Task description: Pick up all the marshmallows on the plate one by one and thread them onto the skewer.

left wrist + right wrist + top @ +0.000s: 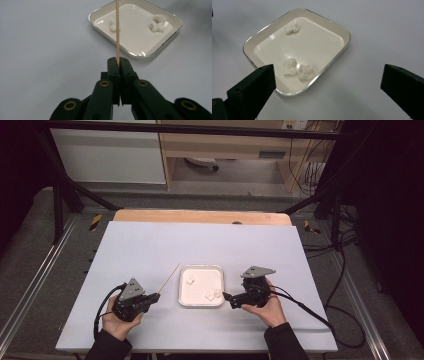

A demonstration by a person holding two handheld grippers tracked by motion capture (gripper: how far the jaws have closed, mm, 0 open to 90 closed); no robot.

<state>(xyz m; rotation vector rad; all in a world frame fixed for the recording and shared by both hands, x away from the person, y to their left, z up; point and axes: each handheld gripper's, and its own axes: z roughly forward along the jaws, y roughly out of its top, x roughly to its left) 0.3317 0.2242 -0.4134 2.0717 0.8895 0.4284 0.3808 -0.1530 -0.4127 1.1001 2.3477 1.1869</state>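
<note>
A shallow white tray [201, 302] [170, 17] [342, 32] lies on the table between my two grippers. It holds three white lumps: one alone [190, 280] [113, 26] [291, 29] and a pair side by side [212, 295] [157, 23] [298, 70]. My left gripper [158, 295] [117, 61], left of the tray, is shut on a thin wooden skewer [168, 279] [117, 30] that points up and away toward the tray's far left corner. Open, my right gripper [226, 298] [328, 82] sits at the tray's right near corner, close to the pair.
The white board [150, 245] covers a wooden table [200, 216], with bare surface behind and beside the tray. Black cables [310, 312] trail from the grippers. A dark frame [65, 185] and floor rails [35, 270] surround the table.
</note>
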